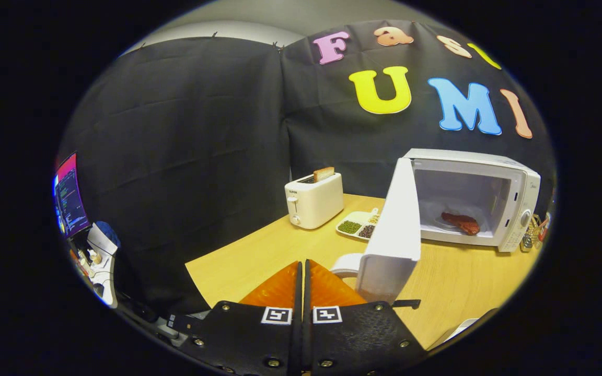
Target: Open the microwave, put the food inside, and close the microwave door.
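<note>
Claw (pixel 302 271) pressed closed and empty over the worktop's (pixel 259 256) near corner; food (pixel 461 222) sits inside the microwave (pixel 510 180), door (pixel 392 230) swung wide, awaiting a push.

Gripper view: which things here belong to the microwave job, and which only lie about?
For the job: microwave, its open door, food already inside, hand-held gripper with fingers shut on nothing.
Lying about: toaster with bread, compartment tray, table.

Glossy white plastic microwave (pixel 471 196) and toaster (pixel 314 200) — smooth matt wood table (pixel 259 261), matt cloth wall (pixel 186 156).
</note>
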The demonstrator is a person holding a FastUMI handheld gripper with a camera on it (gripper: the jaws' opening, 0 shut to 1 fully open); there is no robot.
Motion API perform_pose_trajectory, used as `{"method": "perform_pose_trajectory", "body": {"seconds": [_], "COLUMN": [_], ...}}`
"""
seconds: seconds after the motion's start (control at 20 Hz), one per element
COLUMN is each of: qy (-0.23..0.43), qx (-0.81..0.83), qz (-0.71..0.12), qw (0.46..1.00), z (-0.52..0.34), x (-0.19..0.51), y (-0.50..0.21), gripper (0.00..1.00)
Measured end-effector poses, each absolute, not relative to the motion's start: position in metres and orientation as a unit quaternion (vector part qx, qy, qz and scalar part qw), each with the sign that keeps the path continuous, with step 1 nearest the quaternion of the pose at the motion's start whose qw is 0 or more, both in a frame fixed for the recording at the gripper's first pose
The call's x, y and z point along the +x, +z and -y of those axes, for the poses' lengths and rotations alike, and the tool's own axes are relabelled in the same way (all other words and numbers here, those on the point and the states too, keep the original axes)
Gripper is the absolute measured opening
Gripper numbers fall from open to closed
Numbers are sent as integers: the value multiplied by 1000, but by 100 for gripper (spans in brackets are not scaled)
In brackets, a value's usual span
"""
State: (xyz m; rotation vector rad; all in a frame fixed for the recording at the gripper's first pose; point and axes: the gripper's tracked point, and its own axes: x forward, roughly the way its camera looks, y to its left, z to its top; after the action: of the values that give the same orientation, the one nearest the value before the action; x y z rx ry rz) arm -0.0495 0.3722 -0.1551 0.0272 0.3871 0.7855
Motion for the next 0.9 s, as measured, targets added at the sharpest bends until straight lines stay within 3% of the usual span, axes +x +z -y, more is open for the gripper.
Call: {"method": "perform_pose_trajectory", "body": {"seconds": [0.25,0.9], "qy": [365,228], "qx": [27,38], "qz": [-202,-226], "qw": [909,946], "z": [-352,-201], "x": [-30,68], "y": [-165,-188], "gripper": [1,1]}}
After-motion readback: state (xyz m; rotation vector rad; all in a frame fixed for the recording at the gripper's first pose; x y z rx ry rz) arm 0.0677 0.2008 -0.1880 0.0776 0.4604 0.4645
